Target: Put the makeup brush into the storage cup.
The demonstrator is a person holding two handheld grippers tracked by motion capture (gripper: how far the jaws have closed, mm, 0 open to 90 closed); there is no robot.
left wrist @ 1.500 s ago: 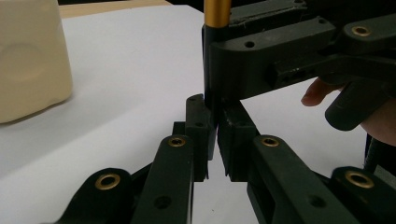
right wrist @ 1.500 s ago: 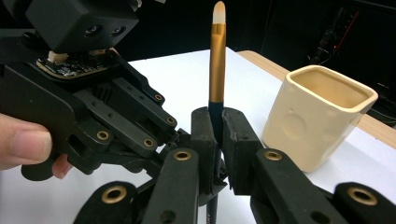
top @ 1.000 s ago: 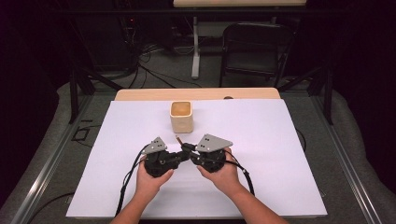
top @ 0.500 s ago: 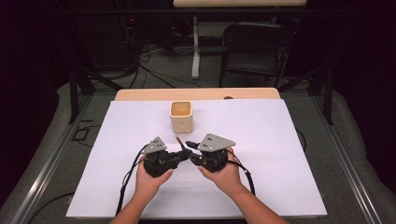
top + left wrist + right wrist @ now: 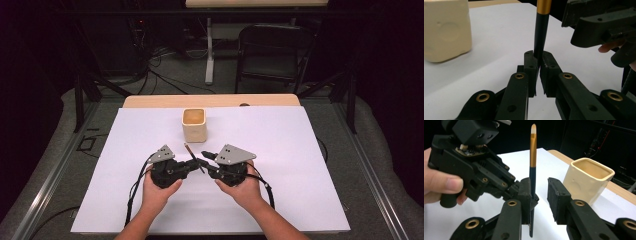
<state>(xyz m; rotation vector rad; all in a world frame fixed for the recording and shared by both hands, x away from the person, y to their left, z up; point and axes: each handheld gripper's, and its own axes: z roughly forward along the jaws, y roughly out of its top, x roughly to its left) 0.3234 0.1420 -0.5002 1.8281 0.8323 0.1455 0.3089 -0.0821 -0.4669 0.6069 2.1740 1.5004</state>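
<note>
Clamping the brush [image 5: 541, 32] upright, the left gripper [image 5: 537, 58] holds it; the right gripper [image 5: 541, 190] has just opened, jaws apart around the handle, near the cup [image 5: 194, 124]

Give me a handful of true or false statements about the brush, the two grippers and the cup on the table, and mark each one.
1. The left gripper is shut on the brush. True.
2. The right gripper pinches the brush between both pads. False: its jaws have just been opening; the brush lies against one pad with a clear gap to the other.
3. The brush stands inside the cream cup. False: the cup stands apart on the white sheet, beyond the grippers, with nothing seen in it.
4. The brush has a black handle, a gold band and a pale tip. True.
5. The cup lies tipped on its side. False: it stands upright, mouth up.
</note>
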